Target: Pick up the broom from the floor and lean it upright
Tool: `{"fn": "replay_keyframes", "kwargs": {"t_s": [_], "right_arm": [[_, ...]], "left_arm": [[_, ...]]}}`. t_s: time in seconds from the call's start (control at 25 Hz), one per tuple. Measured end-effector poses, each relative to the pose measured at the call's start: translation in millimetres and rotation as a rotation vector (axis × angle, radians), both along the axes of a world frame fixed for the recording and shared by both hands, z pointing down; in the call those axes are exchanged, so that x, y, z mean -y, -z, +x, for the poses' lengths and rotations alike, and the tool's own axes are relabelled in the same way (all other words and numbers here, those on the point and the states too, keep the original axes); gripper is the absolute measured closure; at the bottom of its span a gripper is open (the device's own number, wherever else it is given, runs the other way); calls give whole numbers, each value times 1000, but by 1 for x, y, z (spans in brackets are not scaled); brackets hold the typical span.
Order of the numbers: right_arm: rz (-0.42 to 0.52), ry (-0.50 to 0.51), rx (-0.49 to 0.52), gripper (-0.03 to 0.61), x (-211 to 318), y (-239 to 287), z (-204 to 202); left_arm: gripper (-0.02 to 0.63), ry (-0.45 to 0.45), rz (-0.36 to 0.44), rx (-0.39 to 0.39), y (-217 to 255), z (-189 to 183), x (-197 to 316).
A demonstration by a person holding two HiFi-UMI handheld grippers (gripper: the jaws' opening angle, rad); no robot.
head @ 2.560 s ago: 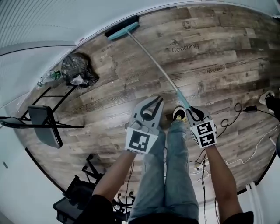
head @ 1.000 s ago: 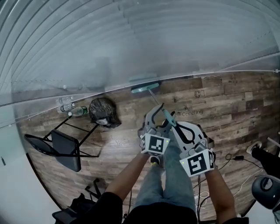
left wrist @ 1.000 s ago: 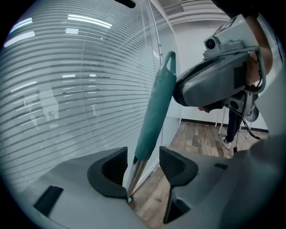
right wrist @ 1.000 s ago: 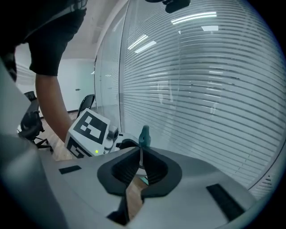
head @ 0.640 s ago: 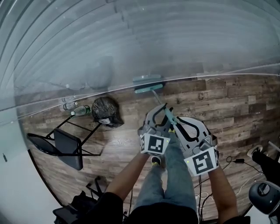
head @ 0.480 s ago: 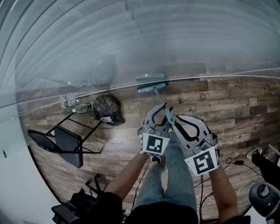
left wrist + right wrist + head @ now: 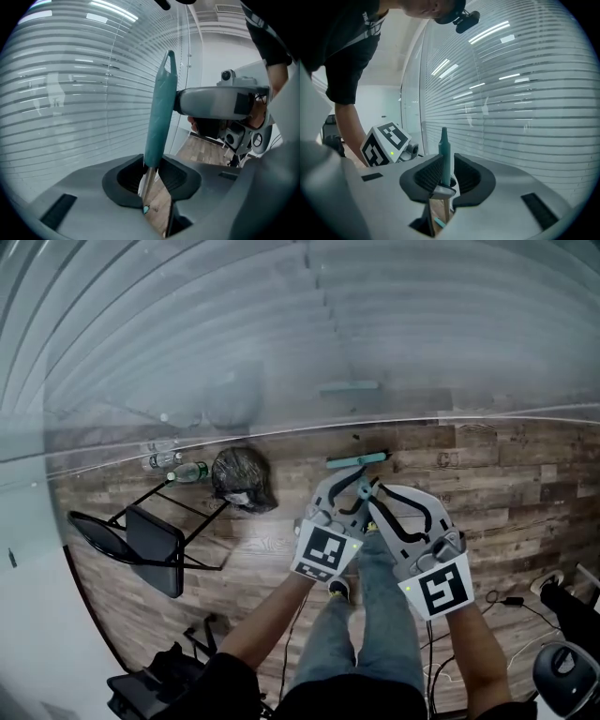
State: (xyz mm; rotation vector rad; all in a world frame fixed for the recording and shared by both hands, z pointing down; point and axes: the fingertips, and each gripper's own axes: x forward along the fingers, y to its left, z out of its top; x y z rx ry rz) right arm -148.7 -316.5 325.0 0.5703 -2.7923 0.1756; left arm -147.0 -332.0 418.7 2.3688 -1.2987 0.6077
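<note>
The broom stands steeply, its teal head [image 7: 356,460] on the wood floor at the foot of the glass wall. Its teal handle grip [image 7: 159,117] rises between both grippers. My left gripper [image 7: 345,486] is closing, and its pads [image 7: 176,176] press on the grip from both sides. My right gripper [image 7: 384,498] sits beside it, higher on the handle. Its jaws are opening: the handle's tip [image 7: 444,154] stands between them with a gap on the right side. A finger of the right gripper [image 7: 211,102] crosses behind the grip in the left gripper view.
A glass wall with blinds [image 7: 281,334] runs right behind the broom. To the left lie a black rubbish bag [image 7: 242,479], bottles [image 7: 183,470] and a folded black chair [image 7: 141,535]. Cables [image 7: 511,601] trail at the lower right. The person's legs [image 7: 375,634] are below the grippers.
The broom has come up from lying on the floor to standing by the wall, its head shifting right. The left jaws closed on the handle; both grippers rose.
</note>
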Motion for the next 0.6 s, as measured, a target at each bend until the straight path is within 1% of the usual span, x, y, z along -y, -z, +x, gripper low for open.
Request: {"fn": "replay_keyframes", "kwargs": {"t_s": [0.16, 0.24, 0.36, 0.48, 0.6], "right_arm": [[-1, -20, 6, 505, 12, -2, -2], [4, -29, 5, 505, 17, -4, -3], [-2, -58, -3, 505, 26, -13, 1], [-15, -67, -34, 505, 34, -29, 1], [-16, -94, -29, 505, 48, -36, -3]], "left_arm": [[505, -15, -97, -36, -1, 2, 7], [506, -18, -121, -45, -4, 3, 10], [506, -10, -122, -63, -9, 9, 20], [506, 0, -114, -71, -15, 13, 38], [506, 20, -102, -85, -22, 10, 59]]}}
